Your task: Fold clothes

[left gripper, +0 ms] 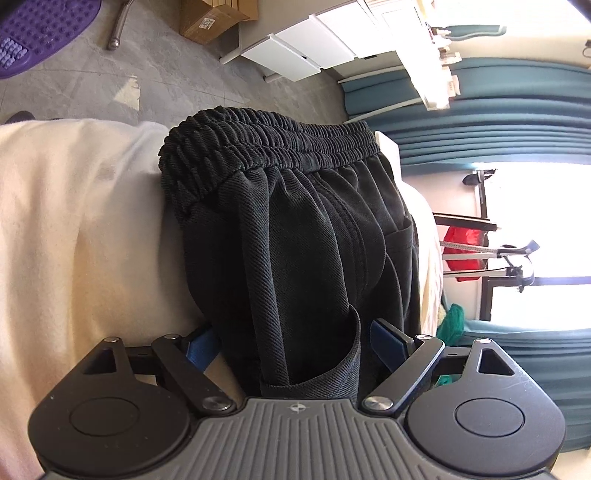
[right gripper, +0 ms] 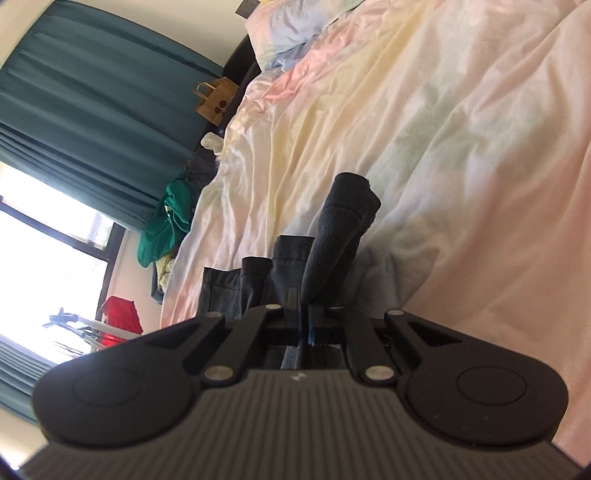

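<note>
Black trousers [left gripper: 295,221] with a gathered elastic waistband [left gripper: 266,140] lie on the pale bed sheet [left gripper: 74,221]. My left gripper [left gripper: 293,345] stands wide open around the near part of the trousers. A leg hem [left gripper: 314,373] lies between its blue pads [left gripper: 386,341], and a gap shows on the right side. In the right wrist view, my right gripper [right gripper: 303,314] is shut on a fold of the dark trouser fabric [right gripper: 340,240], which sticks up from between the jaws over the rumpled pastel sheet [right gripper: 443,147]. More dark cloth [right gripper: 221,288] lies just left of it.
Teal curtains [left gripper: 498,122] and a bright window [left gripper: 535,221] lie beyond the bed. White drawers [left gripper: 306,48], a cardboard box [left gripper: 210,18] and a purple mat [left gripper: 40,33] are on the grey floor. Green clothing [right gripper: 170,221], a paper bag [right gripper: 216,99] and pillows [right gripper: 295,26] edge the bed.
</note>
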The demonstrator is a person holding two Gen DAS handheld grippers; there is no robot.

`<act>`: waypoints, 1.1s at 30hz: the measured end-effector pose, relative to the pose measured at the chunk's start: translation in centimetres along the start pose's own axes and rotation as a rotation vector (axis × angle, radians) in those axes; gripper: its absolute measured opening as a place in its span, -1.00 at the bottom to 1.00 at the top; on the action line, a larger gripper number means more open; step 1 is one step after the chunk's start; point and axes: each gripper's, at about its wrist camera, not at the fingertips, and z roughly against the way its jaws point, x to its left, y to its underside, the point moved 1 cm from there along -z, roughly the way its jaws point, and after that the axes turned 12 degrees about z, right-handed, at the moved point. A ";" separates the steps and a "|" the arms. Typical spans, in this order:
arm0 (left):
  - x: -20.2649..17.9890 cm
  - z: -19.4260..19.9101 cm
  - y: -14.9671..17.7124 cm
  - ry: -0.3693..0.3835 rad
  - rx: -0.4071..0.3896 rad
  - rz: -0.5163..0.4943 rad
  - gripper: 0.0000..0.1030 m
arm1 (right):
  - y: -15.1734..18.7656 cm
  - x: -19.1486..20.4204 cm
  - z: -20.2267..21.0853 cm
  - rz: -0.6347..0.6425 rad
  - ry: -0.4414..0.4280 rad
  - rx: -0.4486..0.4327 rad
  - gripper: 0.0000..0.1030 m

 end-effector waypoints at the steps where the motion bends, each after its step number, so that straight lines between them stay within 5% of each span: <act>1: -0.5 -0.4 0.3 -0.020 -0.010 -0.027 0.75 | -0.1 0.0 0.1 -0.004 -0.012 0.001 -0.87; 4: -2.1 -1.1 1.2 -0.067 -0.049 -0.117 0.77 | -0.2 -0.1 0.2 -0.014 -0.034 0.005 -0.88; 7: -3.4 -1.2 2.3 -0.069 -0.112 -0.201 0.33 | -0.1 -0.9 0.2 -0.045 -0.026 0.017 -0.88; 12: -3.2 -0.2 1.6 0.097 -0.132 -0.122 -0.22 | 0.2 -1.5 0.6 -0.059 -0.020 0.003 -0.88; 15: -2.6 1.1 1.4 0.121 -0.137 -0.091 -0.24 | 0.1 -1.3 0.6 -0.043 -0.017 -0.006 -0.88; 18: -2.8 0.5 1.7 0.045 -0.129 -0.068 0.07 | 0.2 -1.3 0.4 -0.037 0.000 0.005 -0.88; 23: -3.6 -1.1 1.7 0.020 -0.108 -0.105 0.48 | 0.6 -2.0 0.0 -0.059 0.042 0.042 -0.84; 28: -3.7 -2.4 1.6 0.032 -0.100 -0.118 0.32 | 1.3 -3.9 -0.9 -0.176 0.080 0.104 -0.81; 33: -3.5 -2.6 1.5 0.034 -0.107 -0.122 -0.11 | 2.1 -4.2 -2.2 -0.204 0.102 0.164 -0.41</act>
